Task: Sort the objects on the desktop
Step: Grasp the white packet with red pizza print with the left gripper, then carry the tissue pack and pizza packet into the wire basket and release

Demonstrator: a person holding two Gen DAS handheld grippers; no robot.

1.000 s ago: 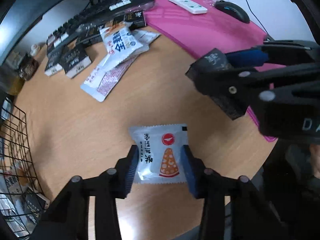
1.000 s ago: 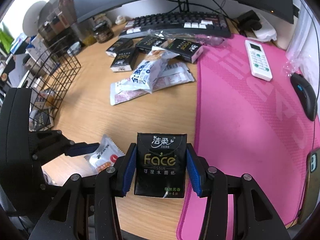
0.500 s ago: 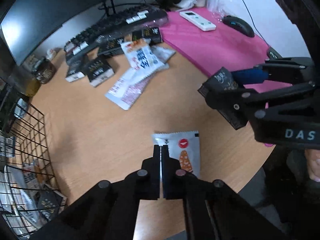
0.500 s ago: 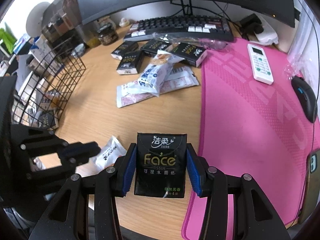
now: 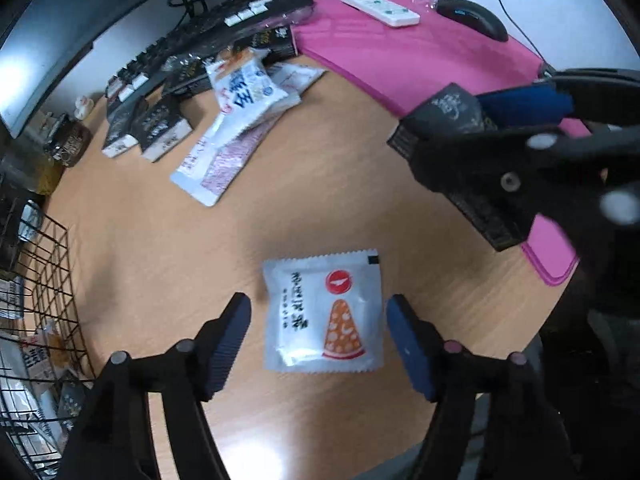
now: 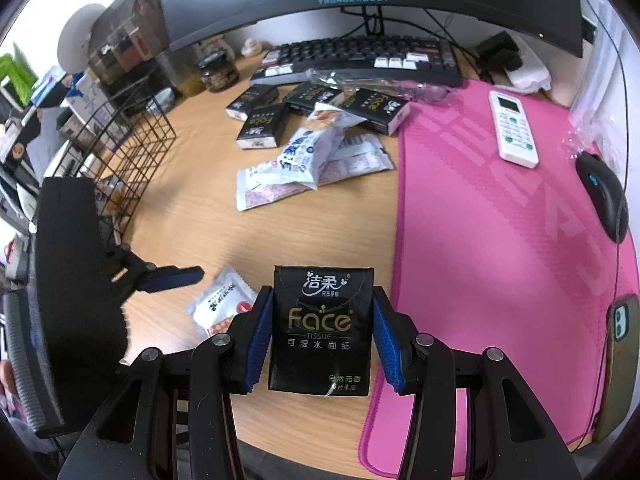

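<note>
A white snack sachet (image 5: 324, 312) with a red logo and an orange cone lies flat on the wooden desk. My left gripper (image 5: 318, 306) straddles it; its jaws are opening wide and the pads stand clear of both sachet edges. My right gripper (image 6: 322, 292) is shut on a black "Face" tissue pack (image 6: 322, 328), held upright above the desk's front edge beside the pink mat. In the left wrist view, that pack (image 5: 448, 112) and the right gripper hang at the right. The right wrist view shows the sachet (image 6: 222, 304) under a left finger (image 6: 172, 278).
A black wire basket (image 6: 132, 148) holding packets stands at the left. Several black tissue packs (image 6: 262, 126) and white snack packets (image 6: 308, 152) lie before the keyboard (image 6: 360, 58). A pink mat (image 6: 500, 220) carries a remote (image 6: 512, 128), mouse (image 6: 604, 194) and phone (image 6: 618, 364).
The left jaws closed beside the sachet's left edge half a second ago, then spread wide around it; the sachet stays on the desk. The right gripper keeps its pack unchanged.
</note>
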